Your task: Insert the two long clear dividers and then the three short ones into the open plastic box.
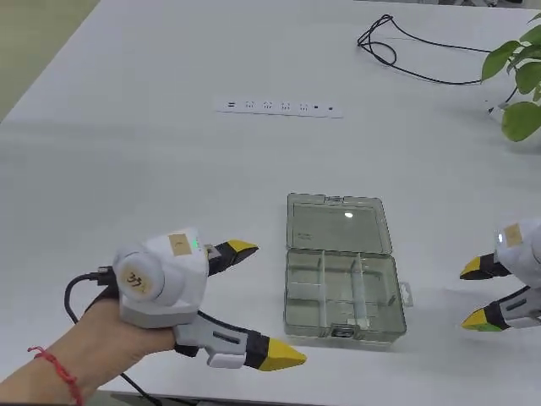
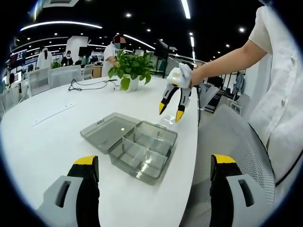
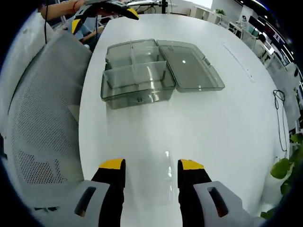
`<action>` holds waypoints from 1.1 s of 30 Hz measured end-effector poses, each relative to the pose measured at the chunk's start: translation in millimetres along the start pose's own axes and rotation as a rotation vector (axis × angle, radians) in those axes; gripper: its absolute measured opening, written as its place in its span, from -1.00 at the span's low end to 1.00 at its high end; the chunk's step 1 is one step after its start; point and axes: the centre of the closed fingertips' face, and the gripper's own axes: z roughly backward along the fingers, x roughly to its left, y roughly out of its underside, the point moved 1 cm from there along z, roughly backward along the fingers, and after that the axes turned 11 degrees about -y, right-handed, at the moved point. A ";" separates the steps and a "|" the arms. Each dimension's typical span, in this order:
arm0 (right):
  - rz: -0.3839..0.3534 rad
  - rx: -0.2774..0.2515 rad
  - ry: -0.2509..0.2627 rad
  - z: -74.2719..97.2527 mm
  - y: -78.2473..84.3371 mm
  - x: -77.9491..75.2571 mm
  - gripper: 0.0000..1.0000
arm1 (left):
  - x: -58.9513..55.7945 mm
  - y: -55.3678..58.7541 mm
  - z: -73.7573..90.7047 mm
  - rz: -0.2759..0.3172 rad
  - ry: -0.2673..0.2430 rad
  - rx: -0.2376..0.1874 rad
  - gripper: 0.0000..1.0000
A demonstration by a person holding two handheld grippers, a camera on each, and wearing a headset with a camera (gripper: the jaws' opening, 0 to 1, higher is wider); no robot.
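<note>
**Open box sits between two spread grippers**

A smoke-tinted, see-through plastic box [image 1: 382,298] lies on a smooth white table [image 1: 127,169], just beyond the yellow tips of the left gripper [image 1: 269,301] and across from the right gripper [image 1: 472,296]. The box is between the two and touches neither. Its flat hinged lid [image 1: 338,224] is folded back on the side away from the person.

Inside the rectangular tray, thin clear dividers [image 1: 359,288] stand upright and split it into compartments. Clear plastic against clear plastic makes it hard to count them.

Both tools are white-bodied, with black fingers tapering to yellow points. In the left gripper view, the left gripper [image 2: 155,161] has its jaws wide apart and empty, with the box [image 2: 142,146] straight ahead and the right gripper [image 2: 170,115] hovering past it, its jaws parted too. In the right gripper view, the right gripper [image 3: 151,164] is spread over bare tabletop, the box [image 3: 137,80] lies ahead, and the left gripper [image 3: 104,19] is beyond that.

Farther from the left gripper lie a slim white power strip [image 1: 279,106], a looped black cable [image 1: 397,51] and a leafy plant [image 1: 516,76]. A grey mesh chair [image 3: 42,118] stands beside the right gripper.
</note>
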 end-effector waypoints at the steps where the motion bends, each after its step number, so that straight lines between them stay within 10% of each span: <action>1: 0.012 0.017 0.002 -1.6 2.0 -0.7 -0.12 | 0.0 0.0 0.0 0.000 0.000 0.000 1.00; 13: 0.093 0.140 -0.012 -17.7 13.8 -0.3 -0.15 | 1.3 1.1 0.2 0.007 -0.005 0.006 1.00; 33: 0.074 0.143 -0.032 -15.3 13.4 -0.5 -0.34 | 2.5 0.6 0.8 0.009 -0.005 0.000 0.99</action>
